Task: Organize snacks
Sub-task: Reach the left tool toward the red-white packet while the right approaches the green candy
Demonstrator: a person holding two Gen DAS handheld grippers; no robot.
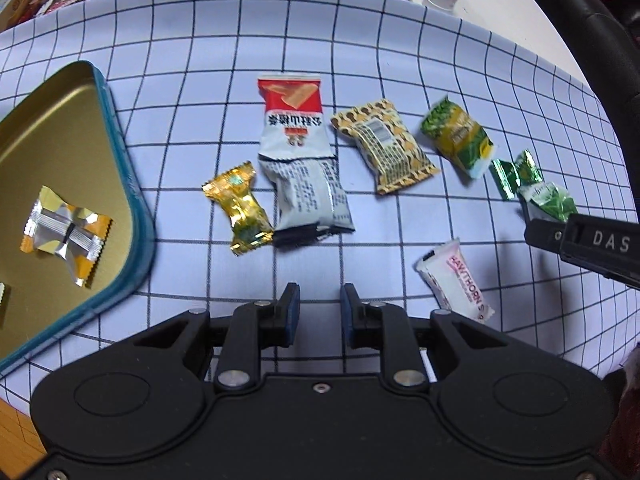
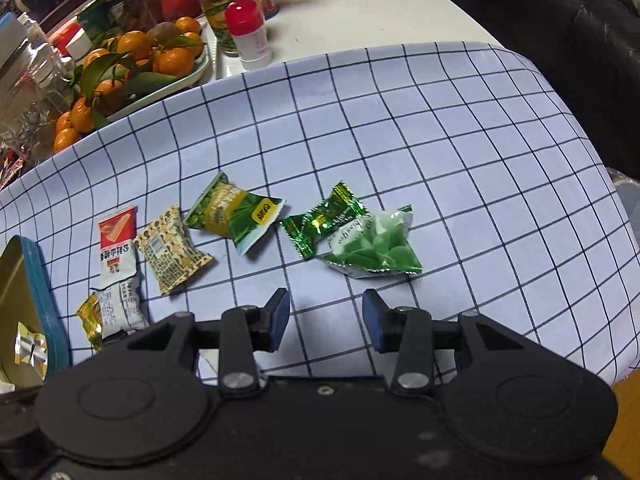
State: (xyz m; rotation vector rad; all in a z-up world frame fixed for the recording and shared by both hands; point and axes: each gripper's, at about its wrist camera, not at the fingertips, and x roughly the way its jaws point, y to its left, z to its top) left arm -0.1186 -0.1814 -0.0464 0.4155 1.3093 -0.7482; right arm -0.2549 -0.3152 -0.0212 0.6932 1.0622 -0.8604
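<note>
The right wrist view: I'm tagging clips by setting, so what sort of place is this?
Most likely a home dining or kitchen table. A checked tablecloth covers it, a tray of mandarins with leaves sits at the back beside jars and a red-capped bottle, and wrapped snacks lie loose near a tin.

You see the cloth [image 1: 400, 60] pale blue w/ dark grid lines. The tin [image 1: 120, 152] has a teal rim, gold inside. In it, a silver and orange candy [image 1: 66, 236]. One packet [image 1: 296, 120] is red and white, one [image 1: 384, 146] tan w/ brown spots, two candies [image 2: 324, 224] green foil, one [image 1: 238, 208] gold. The pads [image 2: 280, 320] are blue.
</note>
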